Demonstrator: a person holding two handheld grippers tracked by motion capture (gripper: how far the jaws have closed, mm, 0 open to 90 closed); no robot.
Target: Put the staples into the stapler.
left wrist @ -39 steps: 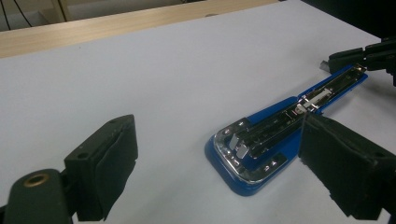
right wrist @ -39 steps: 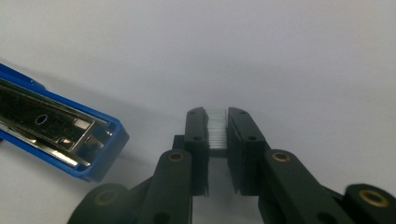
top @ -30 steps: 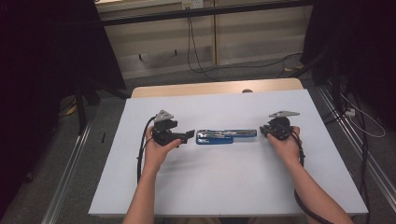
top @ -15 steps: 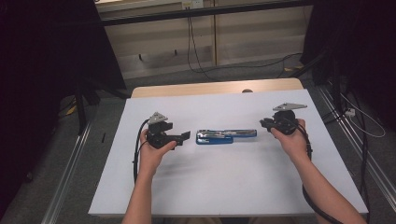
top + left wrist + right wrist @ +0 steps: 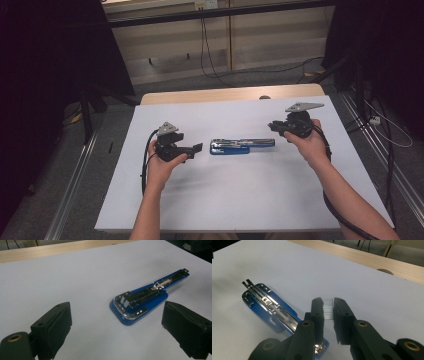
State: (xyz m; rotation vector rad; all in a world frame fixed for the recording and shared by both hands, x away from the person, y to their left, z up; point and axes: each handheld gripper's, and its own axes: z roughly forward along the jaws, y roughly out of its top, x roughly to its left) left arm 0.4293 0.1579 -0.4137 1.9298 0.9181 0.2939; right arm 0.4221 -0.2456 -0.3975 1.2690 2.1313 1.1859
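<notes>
A blue stapler [image 5: 241,146] lies opened out flat on the white table top [image 5: 240,200], its metal magazine facing up. My left gripper [image 5: 198,147] is open just left of the stapler's end. In the left gripper view the stapler [image 5: 147,296] lies ahead of my left gripper [image 5: 116,316], toward its right jaw. My right gripper [image 5: 273,125] hovers just right of the stapler's other end. It is shut on a small strip of staples [image 5: 328,309], held between the tips of my right gripper [image 5: 327,302], with the stapler [image 5: 269,306] below and to the left.
A wooden table edge [image 5: 225,94] runs along the back of the white surface, with a small round dark object [image 5: 265,97] on it. Metal rails [image 5: 75,185] flank the table, and cables [image 5: 215,60] trail over the floor behind. Dark curtains stand at both sides.
My right gripper has lifted slightly and drawn back from the stapler's right end with the staple strip. My left gripper has shifted a little to the left.
</notes>
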